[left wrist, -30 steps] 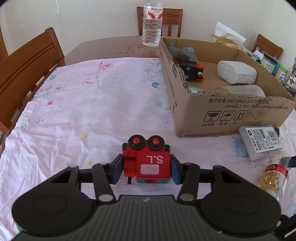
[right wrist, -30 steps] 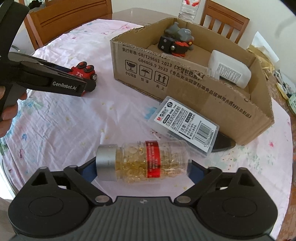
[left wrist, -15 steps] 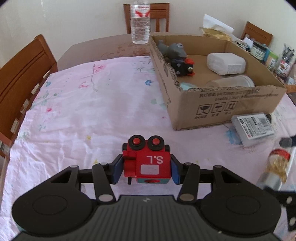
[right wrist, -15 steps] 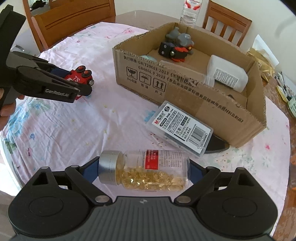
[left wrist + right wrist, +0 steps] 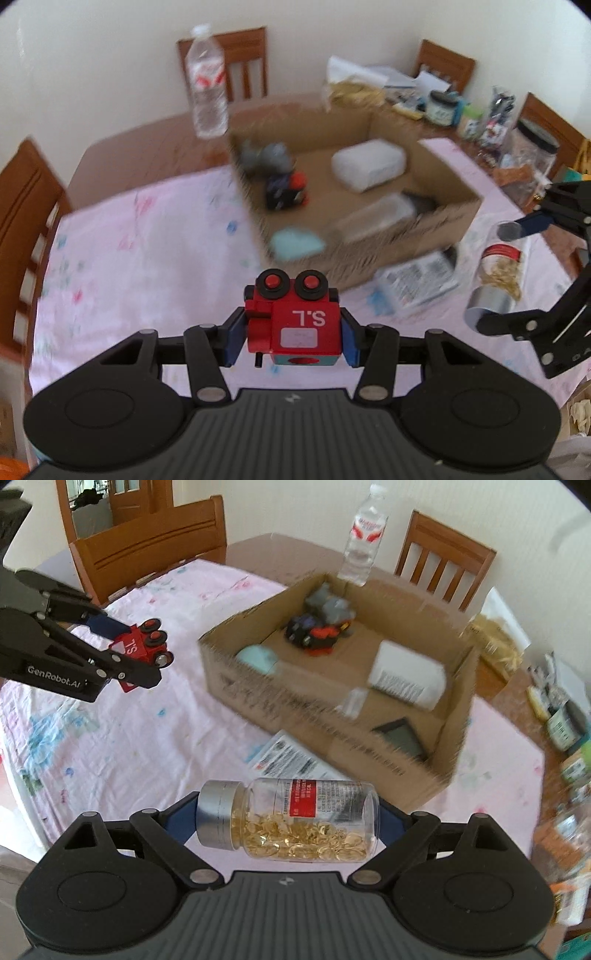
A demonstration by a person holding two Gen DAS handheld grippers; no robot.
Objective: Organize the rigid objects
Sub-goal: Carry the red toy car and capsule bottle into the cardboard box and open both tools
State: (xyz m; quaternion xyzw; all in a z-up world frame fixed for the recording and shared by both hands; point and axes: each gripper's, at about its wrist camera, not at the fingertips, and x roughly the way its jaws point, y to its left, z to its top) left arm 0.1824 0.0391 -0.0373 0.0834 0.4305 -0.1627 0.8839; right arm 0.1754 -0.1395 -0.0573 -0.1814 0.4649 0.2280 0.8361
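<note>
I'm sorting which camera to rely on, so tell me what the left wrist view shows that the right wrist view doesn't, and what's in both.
Only the left wrist view: the front of the red toy train between the left gripper pads, and the dark-lidded jar among the clutter at the table's far right.

Only the right wrist view: the pill bottle's full length held crosswise in the right gripper, and a dark flat item in the box's near corner.

Both: the cardboard box, the white container inside it, the water bottle, and the flat labelled case beside the box.

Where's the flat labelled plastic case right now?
The flat plastic case lies on the pink tablecloth against the cardboard box's near wall, just beyond the capsule bottle clamped in the right gripper.
</note>
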